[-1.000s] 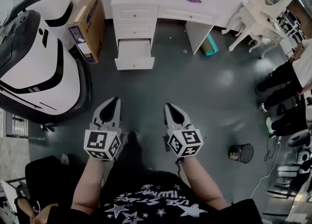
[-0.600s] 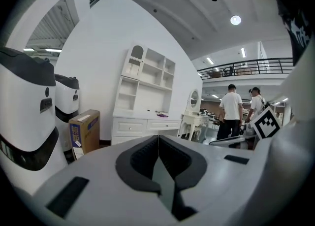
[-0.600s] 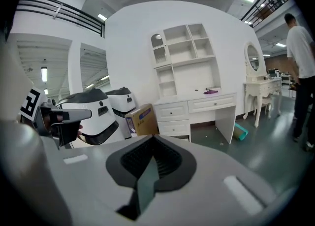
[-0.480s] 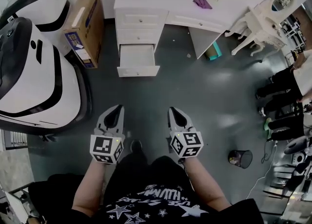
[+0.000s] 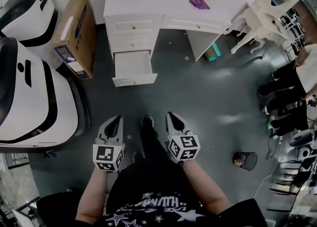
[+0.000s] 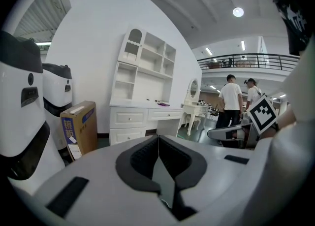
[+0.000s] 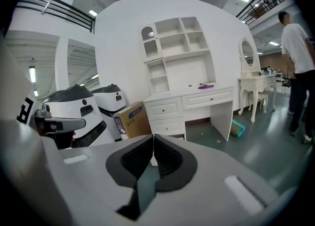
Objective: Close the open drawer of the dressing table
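White-grey left gripper (image 5: 114, 121) and right gripper (image 5: 172, 118) hang side by side, jaws pressed together on nothing. Well ahead, the white drawer (image 5: 132, 67), lowest of three, juts out from the table (image 5: 148, 1) at its left side.

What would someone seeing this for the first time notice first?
The white dressing table stands at top centre, its lowest drawer pulled out. Two big white-and-black machines fill the left side. At bottom centre the left gripper and right gripper point toward the table, jaws shut.
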Action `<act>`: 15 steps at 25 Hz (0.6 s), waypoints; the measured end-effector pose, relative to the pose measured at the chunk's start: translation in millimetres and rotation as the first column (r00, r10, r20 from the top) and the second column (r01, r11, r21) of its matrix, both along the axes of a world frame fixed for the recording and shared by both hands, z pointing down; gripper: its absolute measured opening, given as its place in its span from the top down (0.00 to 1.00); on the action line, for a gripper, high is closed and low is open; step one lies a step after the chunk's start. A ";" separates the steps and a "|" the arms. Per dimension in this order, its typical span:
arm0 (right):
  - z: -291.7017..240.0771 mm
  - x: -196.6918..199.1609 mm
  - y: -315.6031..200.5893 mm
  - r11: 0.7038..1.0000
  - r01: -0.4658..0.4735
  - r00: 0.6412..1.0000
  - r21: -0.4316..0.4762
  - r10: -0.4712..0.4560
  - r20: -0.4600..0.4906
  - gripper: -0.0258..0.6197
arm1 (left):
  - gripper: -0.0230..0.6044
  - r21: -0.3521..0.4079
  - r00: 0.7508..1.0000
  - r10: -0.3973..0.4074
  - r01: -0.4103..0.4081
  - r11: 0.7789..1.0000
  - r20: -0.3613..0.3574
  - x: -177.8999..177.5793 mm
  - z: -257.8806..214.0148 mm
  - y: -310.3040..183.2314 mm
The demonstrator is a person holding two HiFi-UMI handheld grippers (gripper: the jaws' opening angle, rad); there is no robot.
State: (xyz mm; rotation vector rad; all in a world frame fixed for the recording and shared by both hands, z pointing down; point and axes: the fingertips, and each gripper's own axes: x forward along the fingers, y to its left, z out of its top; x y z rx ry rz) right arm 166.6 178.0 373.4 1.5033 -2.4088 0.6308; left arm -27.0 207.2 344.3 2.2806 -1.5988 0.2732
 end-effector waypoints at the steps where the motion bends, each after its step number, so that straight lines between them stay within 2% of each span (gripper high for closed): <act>1: 5.8 -2.0 -4.9 1.000 0.001 1.000 -0.004 -0.001 0.003 0.95 | 0.95 -0.002 1.000 -0.006 0.006 1.000 0.002 -1.9 2.8 -5.0; 9: 61.5 -23.1 -77.5 0.997 0.047 0.998 -0.065 -0.049 -0.029 0.95 | 0.95 -0.039 0.997 -0.079 0.080 0.996 0.023 -22.7 40.1 -69.6; 15: 96.8 -36.1 -160.8 0.995 0.073 0.997 -0.072 -0.075 -0.034 0.95 | 0.95 -0.073 0.989 -0.124 0.130 0.989 0.074 -45.4 80.0 -134.8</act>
